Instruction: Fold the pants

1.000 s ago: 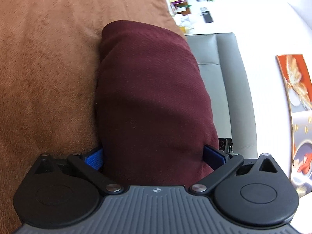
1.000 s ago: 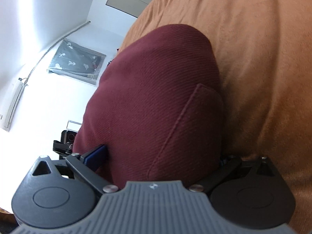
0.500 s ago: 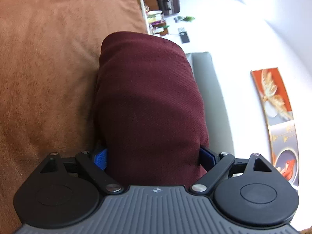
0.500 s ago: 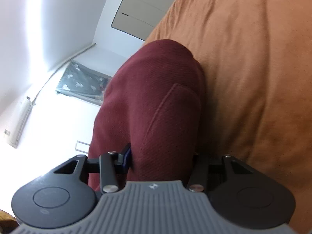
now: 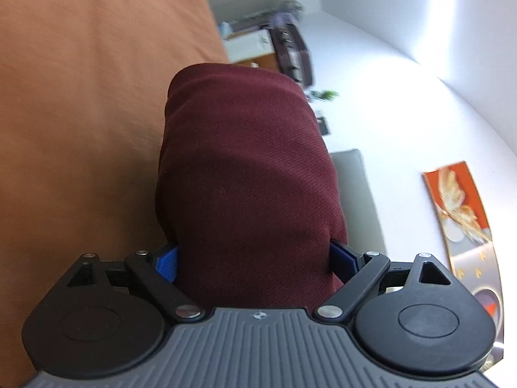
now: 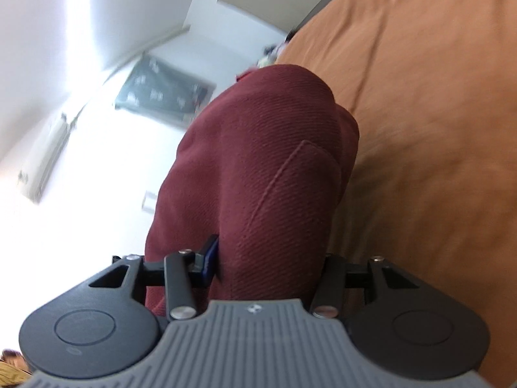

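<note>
1. Finds the right claw [image 6: 269, 258] just closed from wide open to about half, pads now pinching the folded pants [image 6: 258, 161] between them.
2. Finds the left claw [image 5: 255, 258] as wide as a second ago, blue pads pressing both flanks of the same maroon bundle.
3. Shows more wall and room behind the bundle in both views than a second ago, so probably lifted with both ends clamped; contact with the bed [image 5: 80, 97] cannot be told.
4. Reads as folding done or nearly done, with the bundle being carried or repositioned.
5. Places the pants along the bed's edge: orange cover on one side, open room on the other.
6. Leaves bare cover stretching far toward the bed's middle for setting down.
7. Warns of the drop past the edge, a grey panel [image 5: 355, 194] and furniture beyond it.
</note>
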A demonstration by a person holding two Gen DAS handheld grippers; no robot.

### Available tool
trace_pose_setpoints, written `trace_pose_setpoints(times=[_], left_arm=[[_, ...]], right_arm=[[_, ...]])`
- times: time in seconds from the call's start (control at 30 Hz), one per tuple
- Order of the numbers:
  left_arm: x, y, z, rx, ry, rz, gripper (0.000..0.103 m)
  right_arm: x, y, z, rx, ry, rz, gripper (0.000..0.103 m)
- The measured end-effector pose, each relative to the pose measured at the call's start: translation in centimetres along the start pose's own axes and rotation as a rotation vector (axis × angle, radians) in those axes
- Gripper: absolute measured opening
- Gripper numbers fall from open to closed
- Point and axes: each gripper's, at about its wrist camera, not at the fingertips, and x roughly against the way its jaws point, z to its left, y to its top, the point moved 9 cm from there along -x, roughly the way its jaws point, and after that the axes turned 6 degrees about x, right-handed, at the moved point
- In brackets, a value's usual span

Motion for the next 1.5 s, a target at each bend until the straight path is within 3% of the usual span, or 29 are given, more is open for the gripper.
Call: trace_pose_setpoints(times=[0.17,0.27,0.53,0.73,0.87,0.93,1.0,1.07,1.1,1.23,1.3,1.43,1.5], left_arm=[[3.2,1.8,4.9,0.059,0.061,-0.070,0.103],[3.1,2.2,7.6,0.108,0.062,-0.066,0.103],[2.0,2.2,8.3,0.071,0.017,-0.055,0.103],[3.0,2.0,7.4,0.071,0.015,-0.033,0.103],[5.6,1.9,6.2,0.073,0.061,-0.053,0.103],[7.0,1.5,4.8,0.009,0.078,-0.070,0.103],[8.5,1.4,2.2,-0.062,0.046,-0.106,0.101],[9.4,1.9,-1.5,-0.132,-0.007,-0.138,0.101],[9.2,2.2,-2.9,-0.161,0.004,-0.141,0.101],[5.1,2.2,-6.9,-0.304,0.079,-0.043,0.101],[2.7,1.6,-7.5,-0.315,0.072,0.020,0.101],[-1.1,0.8,-7.0,-0.284,0.049,0.100,0.101],[-2.8,0.4,-6.3,-0.292,0.068,0.132,0.100]], right_arm=[[-7.3,-1.7,0.5,-0.003,-0.008,0.082,0.044],[-9.9,-2.9,-0.6,-0.024,-0.047,0.118,0.046],[-10.3,-5.2,-3.9,-0.137,0.044,0.077,0.057],[-11.0,-6.1,-2.2,-0.050,-0.008,0.084,0.061],[-9.6,-5.3,0.5,0.056,-0.112,0.082,0.061],[-7.8,-4.9,3.1,0.236,-0.234,0.052,0.059],[-6.4,-5.3,6.0,0.434,-0.342,0.023,0.058],[-5.7,-6.6,9.3,0.591,-0.397,-0.012,0.059],[-5.7,-7.2,10.7,0.648,-0.405,-0.025,0.058],[-6.1,-9.5,14.9,0.869,-0.487,-0.075,0.056],[-6.6,-9.7,14.5,0.895,-0.529,-0.053,0.056],[-7.8,-6.0,11.0,0.702,-0.543,-0.017,0.056],[-7.2,-5.5,10.2,0.670,-0.589,-0.055,0.056]])
